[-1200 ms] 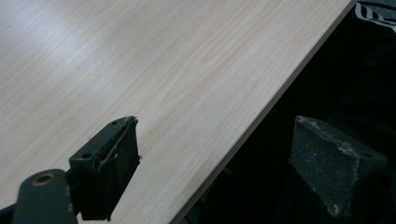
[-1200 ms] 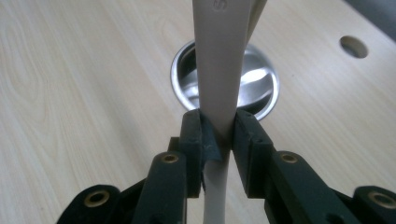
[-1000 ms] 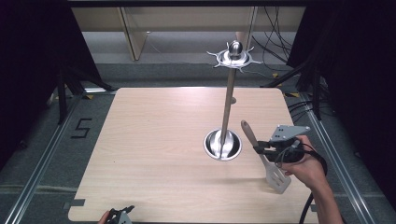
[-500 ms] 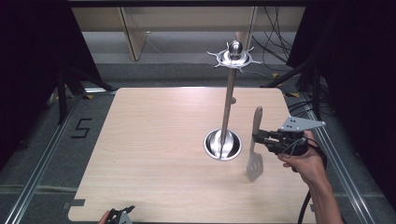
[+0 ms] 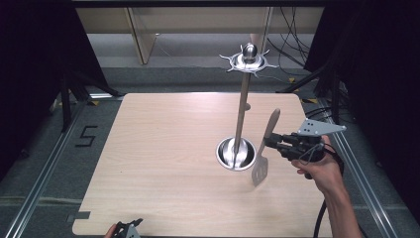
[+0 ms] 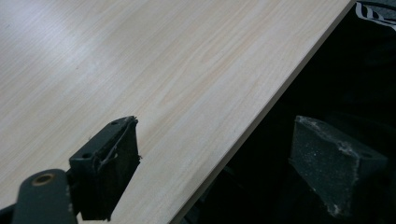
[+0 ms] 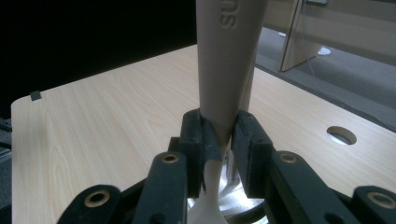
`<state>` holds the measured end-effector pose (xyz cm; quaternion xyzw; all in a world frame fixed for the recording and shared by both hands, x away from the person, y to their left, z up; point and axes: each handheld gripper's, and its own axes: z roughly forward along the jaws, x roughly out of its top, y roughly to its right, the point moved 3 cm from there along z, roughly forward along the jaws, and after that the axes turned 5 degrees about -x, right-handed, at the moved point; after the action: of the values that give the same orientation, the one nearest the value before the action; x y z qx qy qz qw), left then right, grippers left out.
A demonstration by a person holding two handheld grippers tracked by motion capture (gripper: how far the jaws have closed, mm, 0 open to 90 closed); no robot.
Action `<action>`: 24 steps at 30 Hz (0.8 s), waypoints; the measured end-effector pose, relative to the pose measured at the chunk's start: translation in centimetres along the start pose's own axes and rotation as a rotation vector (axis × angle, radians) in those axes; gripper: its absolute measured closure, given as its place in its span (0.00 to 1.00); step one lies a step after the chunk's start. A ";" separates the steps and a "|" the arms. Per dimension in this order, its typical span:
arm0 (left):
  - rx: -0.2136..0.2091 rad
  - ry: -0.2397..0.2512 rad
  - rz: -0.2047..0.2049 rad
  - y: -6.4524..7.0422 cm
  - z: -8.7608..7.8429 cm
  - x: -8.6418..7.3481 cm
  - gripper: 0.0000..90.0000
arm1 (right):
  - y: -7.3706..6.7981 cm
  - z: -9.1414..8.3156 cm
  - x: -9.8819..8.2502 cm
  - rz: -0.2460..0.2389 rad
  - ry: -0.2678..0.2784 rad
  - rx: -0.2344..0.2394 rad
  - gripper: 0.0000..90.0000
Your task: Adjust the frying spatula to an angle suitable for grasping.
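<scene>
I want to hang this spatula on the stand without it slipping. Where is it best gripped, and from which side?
Grip the spatula at the narrow neck of its handle, just above the blade, as the right claw does now, coming level from the right. The handle stands nearly upright and widens upward, leaving its top free for the stand.

The right gripper [image 5: 271, 140] is held level above the desk's [image 5: 163, 163] right side, its jaws pointing left and clamped tight on a handle, with the grey plate on top. The right hand [image 5: 322, 168] grasps it from behind, the forearm coming in from the desk's near right corner. The left gripper [image 5: 130, 229] sits low at the desk's near edge, jaws standing wide apart.
</scene>
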<state>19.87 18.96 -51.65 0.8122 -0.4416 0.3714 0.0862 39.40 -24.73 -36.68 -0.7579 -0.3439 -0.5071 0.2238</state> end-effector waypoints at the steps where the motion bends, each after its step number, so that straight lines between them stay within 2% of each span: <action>1: 0.007 0.001 -0.005 0.0 0.0 -0.1 0.16 | 0.2 0.1 0.1 -0.001 0.008 -0.005 0.84; 5: 0.018 -0.007 -0.003 -0.2 0.2 -0.2 0.16 | 0.5 0.1 0.5 0.020 0.001 0.002 0.84; 6: 0.009 -0.008 -0.013 -0.1 0.1 -0.2 0.16 | 0.7 0.1 0.7 0.010 0.012 -0.008 0.84; 7: 0.009 -0.008 -0.014 -0.1 0.1 -0.2 0.17 | 0.7 0.0 0.9 0.023 0.008 -0.003 0.84; 10: 0.023 0.008 -0.029 0.0 0.3 -0.2 0.16 | 1.2 -0.2 1.7 0.028 0.042 -0.023 0.84; 11: 0.012 -0.013 -0.013 -0.1 0.1 -0.2 0.16 | 1.2 -0.2 1.7 0.028 0.042 -0.023 0.84; 12: 0.013 -0.011 -0.016 -0.1 0.1 -0.2 0.16 | 1.6 -0.4 2.4 0.012 0.038 -0.034 0.84; 14: 0.035 0.011 -0.033 -0.1 0.4 -0.2 0.16 | 1.7 -0.7 2.9 0.009 0.019 -0.028 0.84; 18: 0.026 -0.009 -0.015 -0.1 0.2 -0.2 0.16 | 2.2 -0.9 4.1 0.009 0.034 -0.043 0.84; 21: 0.014 -0.005 -0.023 -0.1 0.3 -0.2 0.16 | 2.6 -1.0 4.7 0.003 0.036 -0.041 0.84; 24: 0.021 -0.004 -0.021 -0.2 0.4 -0.2 0.16 | 3.3 -1.1 5.6 -0.002 0.036 -0.034 0.84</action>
<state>20.14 19.03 -52.09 0.8183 -0.4293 0.3735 0.0809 42.58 -25.97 -31.08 -0.7520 -0.3317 -0.5267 0.2167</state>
